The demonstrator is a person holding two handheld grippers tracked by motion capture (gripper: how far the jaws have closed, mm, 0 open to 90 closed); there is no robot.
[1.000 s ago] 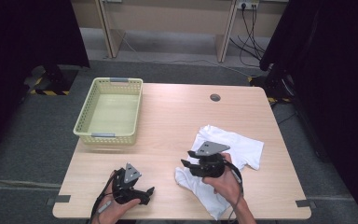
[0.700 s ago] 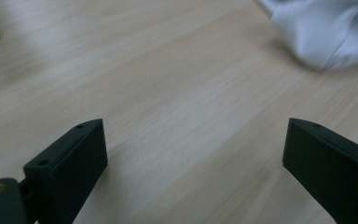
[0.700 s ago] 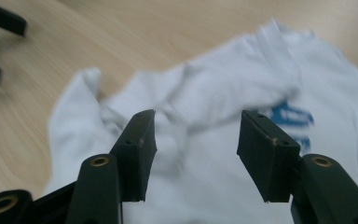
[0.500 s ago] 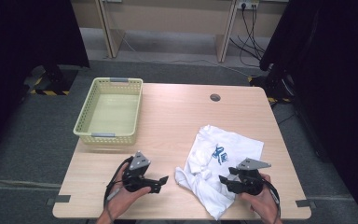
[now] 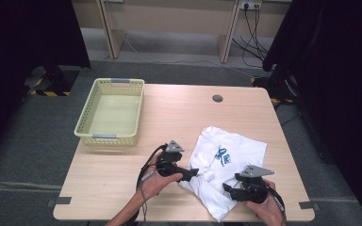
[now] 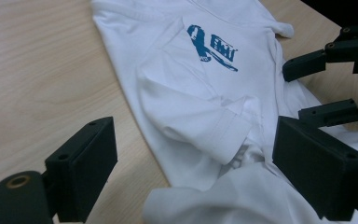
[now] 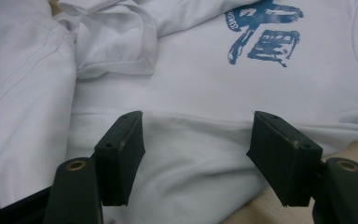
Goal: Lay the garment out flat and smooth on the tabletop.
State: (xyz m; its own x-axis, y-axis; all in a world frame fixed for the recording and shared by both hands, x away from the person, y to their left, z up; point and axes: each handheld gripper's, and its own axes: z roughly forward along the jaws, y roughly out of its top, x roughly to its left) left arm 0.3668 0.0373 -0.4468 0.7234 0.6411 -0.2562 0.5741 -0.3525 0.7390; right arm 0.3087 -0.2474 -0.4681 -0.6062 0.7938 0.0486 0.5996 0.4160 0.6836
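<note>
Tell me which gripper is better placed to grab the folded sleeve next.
Left. The left gripper has its open jaws straddling the folded sleeve; the right gripper sits open over the T-shirt hem instead.

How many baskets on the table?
1: a yellow basket at the table's far left corner, apart from the white shirt near the front right.

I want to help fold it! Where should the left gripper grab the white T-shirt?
Probably the folded-over sleeve of the white T-shirt. Its hemmed cuff lies doubled on the body and lifts slightly, giving an edge to pinch, while the printed chest lies flat. Come in low from the shirt's left side, where the left gripper already sits, jaws apart with nothing pinched.
</note>
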